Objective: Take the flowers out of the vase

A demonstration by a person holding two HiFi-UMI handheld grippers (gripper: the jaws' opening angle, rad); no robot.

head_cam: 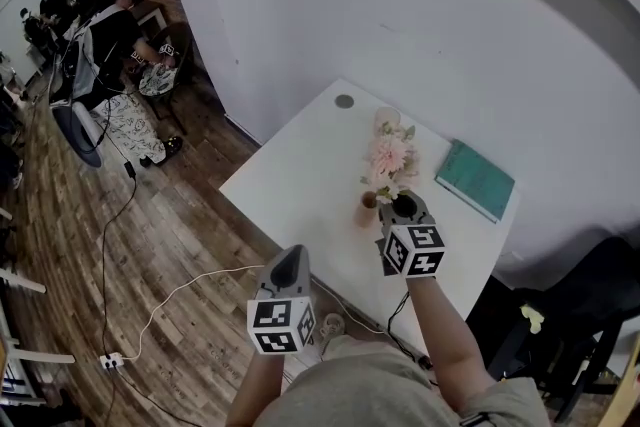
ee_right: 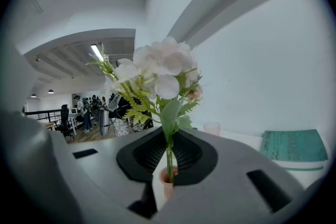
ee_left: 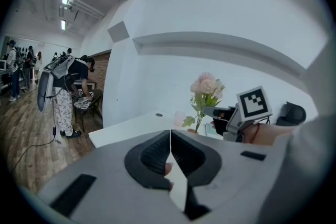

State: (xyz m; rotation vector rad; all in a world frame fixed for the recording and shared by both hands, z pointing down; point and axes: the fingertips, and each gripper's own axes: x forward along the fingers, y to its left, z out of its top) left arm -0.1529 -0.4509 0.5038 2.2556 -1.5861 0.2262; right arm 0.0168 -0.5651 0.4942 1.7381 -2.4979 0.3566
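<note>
Gripping the flowers (ee_right: pixel 157 68) by their thin green stem, my right claw (ee_right: pixel 168 150) is clenching both pads on it just above the vase (ee_right: pixel 166 180). My right gripper view is showing this best. The stem is running down between the closed jaws, and its lower end is sitting inside the mouth of the small pinkish vase. That view is also catching a teal book (ee_right: pixel 293 145) lying flat and a pale pink cup (ee_right: pixel 212 128) standing beyond the blossoms.

The head view is giving what neither claw camera can, the whole white table (head_cam: pixel 290 180) seen from above. On it the vase is standing just to the left of my right claw's tip, with the pink blooms rising over it toward the wall. The book is lying well off to the right. It is also showing my left claw (head_cam: pixel 290 260) hanging by the table's near edge, well apart from the vase.

My left gripper view is settling that claw's state: its jaws are pressing together with nothing between them. Looking across the table, it is framing the flowers from the side, with my right claw just beside the stem. It is also taking in people (ee_left: pixel 65 81) standing far off at the left of the room.
</note>
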